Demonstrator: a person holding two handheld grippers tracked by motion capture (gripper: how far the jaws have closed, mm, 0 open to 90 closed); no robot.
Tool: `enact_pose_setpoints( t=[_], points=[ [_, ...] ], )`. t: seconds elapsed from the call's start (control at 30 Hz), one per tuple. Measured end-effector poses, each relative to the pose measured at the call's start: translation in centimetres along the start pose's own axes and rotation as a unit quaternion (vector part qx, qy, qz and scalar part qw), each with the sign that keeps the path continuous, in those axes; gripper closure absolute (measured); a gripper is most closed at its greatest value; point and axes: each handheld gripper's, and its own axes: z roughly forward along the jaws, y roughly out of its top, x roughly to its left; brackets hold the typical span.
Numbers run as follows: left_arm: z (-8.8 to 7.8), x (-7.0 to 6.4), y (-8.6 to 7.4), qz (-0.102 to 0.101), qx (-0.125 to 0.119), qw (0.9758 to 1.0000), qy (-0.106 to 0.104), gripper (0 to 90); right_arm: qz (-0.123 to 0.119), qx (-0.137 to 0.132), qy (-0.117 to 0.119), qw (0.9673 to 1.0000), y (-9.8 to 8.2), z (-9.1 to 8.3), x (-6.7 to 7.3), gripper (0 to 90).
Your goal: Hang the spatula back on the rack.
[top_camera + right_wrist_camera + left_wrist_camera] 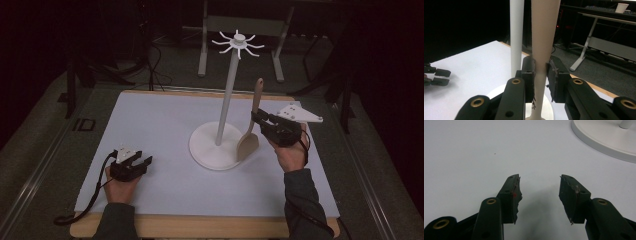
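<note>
A beige wooden spatula [251,122] stands upright, blade down beside the white stand's round base [207,150]. My right gripper [260,119] is shut on the spatula's handle [541,50], seen squeezed between both pads in the right gripper view. The stand's white pole [227,95] rises just left of it to a hub with several hooks [238,42]. My left gripper [134,161] rests near the mat's front left, open, with nothing between its fingers [512,195].
A white mat [150,130] covers the wooden table. The stand's base [604,140] lies ahead and to the right of the left gripper. Desk legs [202,50] and cables stand on the dark floor beyond the table.
</note>
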Motion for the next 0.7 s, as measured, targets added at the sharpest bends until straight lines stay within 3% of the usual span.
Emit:
enact_pose_setpoints(
  t=[0.7],
  points=[
    [0.0,0.0,0.0,-0.001,0.0,1.0,-0.001,51.1,-0.003,-0.022,0.008,0.9997,3.0,-0.5,0.2,76.5]
  ],
)
